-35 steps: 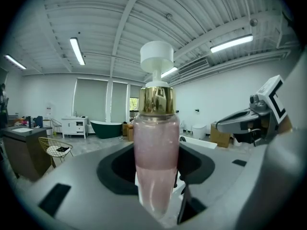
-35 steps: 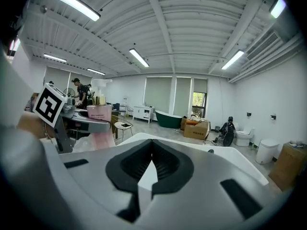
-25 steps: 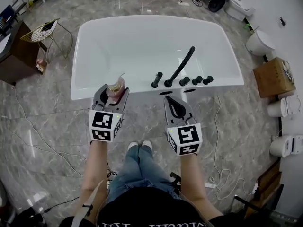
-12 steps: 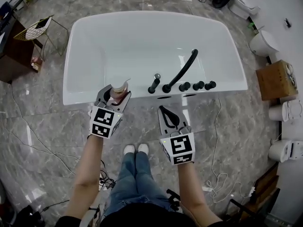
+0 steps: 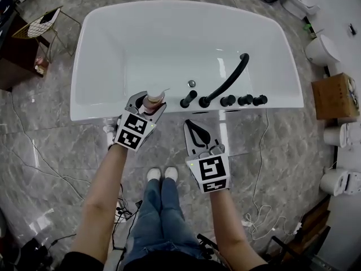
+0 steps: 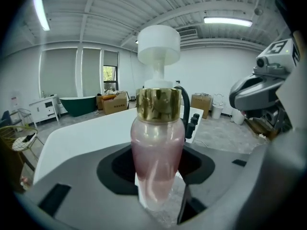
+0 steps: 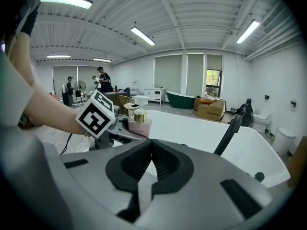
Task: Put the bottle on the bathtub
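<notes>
A pink pump bottle (image 6: 157,162) with a gold collar and white pump head stands upright between the jaws of my left gripper (image 5: 148,101), which is shut on it. In the head view the bottle (image 5: 153,100) hangs right at the near rim of the white bathtub (image 5: 113,110). From the right gripper view the bottle (image 7: 139,123) shows to the left, over the tub's rim. My right gripper (image 5: 196,130) is shut with nothing in it, held over the floor just short of the tub (image 7: 187,128).
A black curved spout (image 5: 225,84) and several black knobs (image 5: 245,100) stand on the tub's near rim, right of the bottle. A wire chair (image 5: 40,27) is at the far left, a cardboard box (image 5: 334,97) and toilets at the right. Cables lie on the marble floor.
Both grippers have moved forward toward the tub. The left one has carried the bottle to the right along the near rim, closer to the black fittings.
</notes>
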`<state>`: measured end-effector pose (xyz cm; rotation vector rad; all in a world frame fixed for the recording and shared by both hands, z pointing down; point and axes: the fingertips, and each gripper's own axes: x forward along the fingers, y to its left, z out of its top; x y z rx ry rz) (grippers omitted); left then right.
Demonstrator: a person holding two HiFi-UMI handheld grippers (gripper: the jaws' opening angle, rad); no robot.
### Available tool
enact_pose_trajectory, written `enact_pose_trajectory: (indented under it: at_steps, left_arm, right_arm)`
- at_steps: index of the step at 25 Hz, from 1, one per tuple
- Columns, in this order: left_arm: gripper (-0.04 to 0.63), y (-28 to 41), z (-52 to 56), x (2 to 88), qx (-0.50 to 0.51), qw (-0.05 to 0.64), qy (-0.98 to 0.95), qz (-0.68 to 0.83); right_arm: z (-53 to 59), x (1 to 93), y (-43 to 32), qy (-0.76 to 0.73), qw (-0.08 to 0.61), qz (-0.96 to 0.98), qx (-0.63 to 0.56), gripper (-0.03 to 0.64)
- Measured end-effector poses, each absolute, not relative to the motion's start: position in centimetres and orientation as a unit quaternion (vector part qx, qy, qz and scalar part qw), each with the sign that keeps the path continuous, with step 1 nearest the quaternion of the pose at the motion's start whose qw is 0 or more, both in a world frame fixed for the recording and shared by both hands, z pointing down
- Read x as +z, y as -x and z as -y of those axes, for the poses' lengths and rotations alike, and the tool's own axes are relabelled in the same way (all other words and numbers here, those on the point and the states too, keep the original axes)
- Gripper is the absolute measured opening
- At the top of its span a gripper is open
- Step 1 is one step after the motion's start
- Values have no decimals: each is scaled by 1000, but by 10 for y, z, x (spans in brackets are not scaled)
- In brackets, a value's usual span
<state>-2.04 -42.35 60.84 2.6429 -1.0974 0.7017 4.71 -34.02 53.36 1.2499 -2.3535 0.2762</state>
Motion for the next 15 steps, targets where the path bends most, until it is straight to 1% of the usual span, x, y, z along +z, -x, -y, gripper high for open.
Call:
enact_pose_trajectory:
  at_steps: [5, 15]
  left_arm:
    - [219, 17, 437, 641, 245, 122, -891, 363]
    - [219, 10, 453, 675, 276, 117, -887, 350]
  right_arm:
    - [326, 565, -45, -443, 243, 853, 134, 15]
    - [319, 579, -55, -453, 249, 841, 158, 15]
